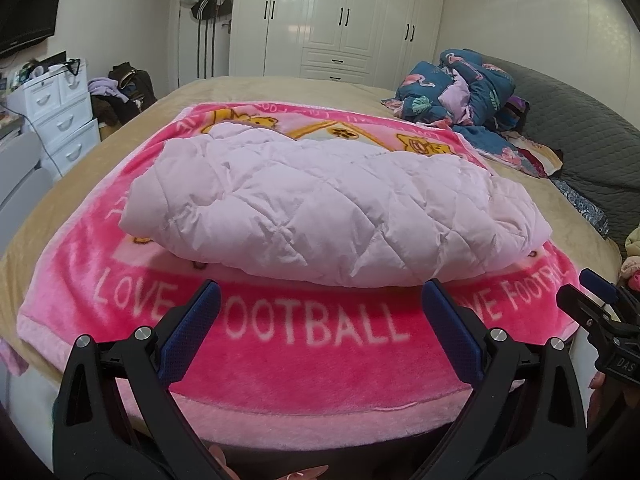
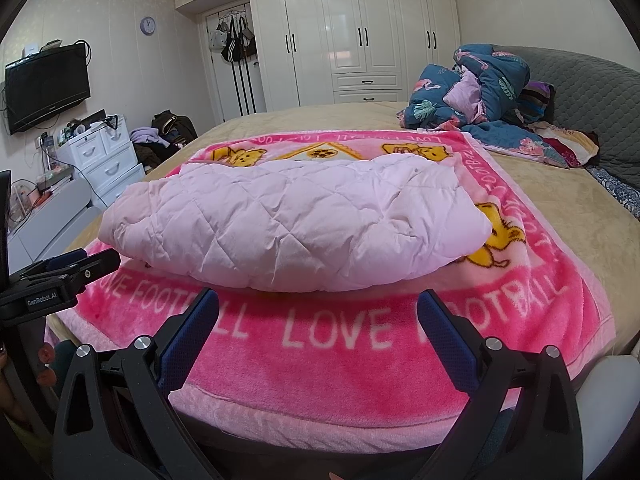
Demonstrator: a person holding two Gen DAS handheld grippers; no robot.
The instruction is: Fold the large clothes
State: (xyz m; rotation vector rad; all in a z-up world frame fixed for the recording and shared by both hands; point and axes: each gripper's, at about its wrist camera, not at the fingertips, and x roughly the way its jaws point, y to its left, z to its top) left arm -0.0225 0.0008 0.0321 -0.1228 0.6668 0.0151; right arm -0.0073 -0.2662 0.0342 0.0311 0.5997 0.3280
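Observation:
A pale pink quilted coat point(image 1: 320, 208) point(image 2: 296, 224) lies folded into a thick bundle on a bright pink "LOVE FOOTBALL" blanket point(image 1: 320, 360) point(image 2: 320, 364) spread over the bed. My left gripper point(image 1: 320, 296) hovers open just short of the coat's near edge, with nothing between its blue-padded fingers. My right gripper point(image 2: 318, 304) is open as well, at the same near edge further right, also holding nothing. In the left wrist view the right gripper point(image 1: 592, 292) shows at the right border. In the right wrist view the left gripper point(image 2: 72, 268) shows at the left border.
A heap of blue flamingo-print bedding point(image 1: 460, 88) point(image 2: 480, 96) lies at the bed's far right by a grey headboard point(image 2: 592, 92). White drawers point(image 1: 60, 116) and clothes piles stand left of the bed. White wardrobes point(image 2: 360, 32) fill the back wall. The tan bedsheet point(image 2: 560, 208) lies bare around the blanket.

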